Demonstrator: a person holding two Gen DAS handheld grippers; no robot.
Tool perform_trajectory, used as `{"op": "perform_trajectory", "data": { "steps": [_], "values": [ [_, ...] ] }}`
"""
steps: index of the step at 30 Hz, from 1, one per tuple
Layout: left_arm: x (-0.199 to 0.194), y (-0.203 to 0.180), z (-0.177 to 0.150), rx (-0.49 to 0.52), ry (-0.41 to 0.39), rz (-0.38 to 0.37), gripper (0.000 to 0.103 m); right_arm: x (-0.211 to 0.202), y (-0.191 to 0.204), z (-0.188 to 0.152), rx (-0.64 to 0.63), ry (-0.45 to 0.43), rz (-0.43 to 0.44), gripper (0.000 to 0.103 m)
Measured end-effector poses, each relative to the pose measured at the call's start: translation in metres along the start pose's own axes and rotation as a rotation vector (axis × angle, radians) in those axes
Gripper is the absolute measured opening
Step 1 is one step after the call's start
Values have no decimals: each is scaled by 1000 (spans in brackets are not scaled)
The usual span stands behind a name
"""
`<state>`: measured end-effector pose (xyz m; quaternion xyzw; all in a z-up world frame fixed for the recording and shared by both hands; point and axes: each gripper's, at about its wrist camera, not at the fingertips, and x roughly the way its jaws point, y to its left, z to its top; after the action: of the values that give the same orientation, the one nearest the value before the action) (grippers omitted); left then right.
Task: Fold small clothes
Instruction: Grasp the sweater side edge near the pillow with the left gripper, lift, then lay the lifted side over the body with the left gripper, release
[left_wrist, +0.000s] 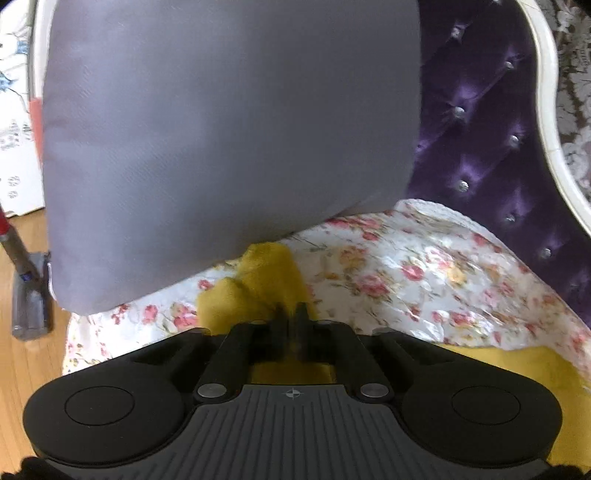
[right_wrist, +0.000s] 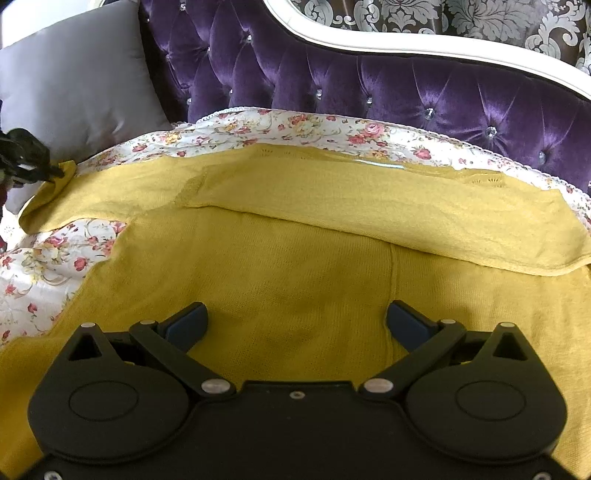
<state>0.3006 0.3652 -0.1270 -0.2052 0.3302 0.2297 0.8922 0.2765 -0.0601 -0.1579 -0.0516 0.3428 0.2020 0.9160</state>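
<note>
A mustard yellow knit garment (right_wrist: 295, 258) lies spread on a floral cover (right_wrist: 44, 266), one sleeve folded across its upper part. My right gripper (right_wrist: 295, 321) is open and empty, hovering just over the garment's body. My left gripper (left_wrist: 291, 314) is shut on the end of the garment's sleeve (left_wrist: 266, 273), near a grey cushion. It also shows at the far left of the right wrist view (right_wrist: 55, 171), pinching the sleeve end.
A grey cushion (left_wrist: 221, 129) stands against the purple tufted sofa back (right_wrist: 406, 88) with a white frame (right_wrist: 369, 44). Wooden floor (left_wrist: 22, 369) and a vacuum head (left_wrist: 31, 295) lie left of the sofa.
</note>
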Motion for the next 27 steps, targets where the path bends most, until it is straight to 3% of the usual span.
{"op": "perform_trajectory", "data": {
  "steps": [7, 15, 23, 27],
  "values": [
    [-58, -44, 5, 99, -117, -119, 3, -1, -2, -2, 14, -17, 18, 103],
    [-137, -144, 4, 237, -212, -357, 3, -7, -24, 2, 127, -39, 116, 102],
    [-147, -255, -43, 357, -142, -544, 3, -38, -49, -4, 194, -71, 136, 102],
    [-128, -300, -82, 416, -69, -582, 4, -50, -65, -15, 220, -66, 121, 102]
  ]
}}
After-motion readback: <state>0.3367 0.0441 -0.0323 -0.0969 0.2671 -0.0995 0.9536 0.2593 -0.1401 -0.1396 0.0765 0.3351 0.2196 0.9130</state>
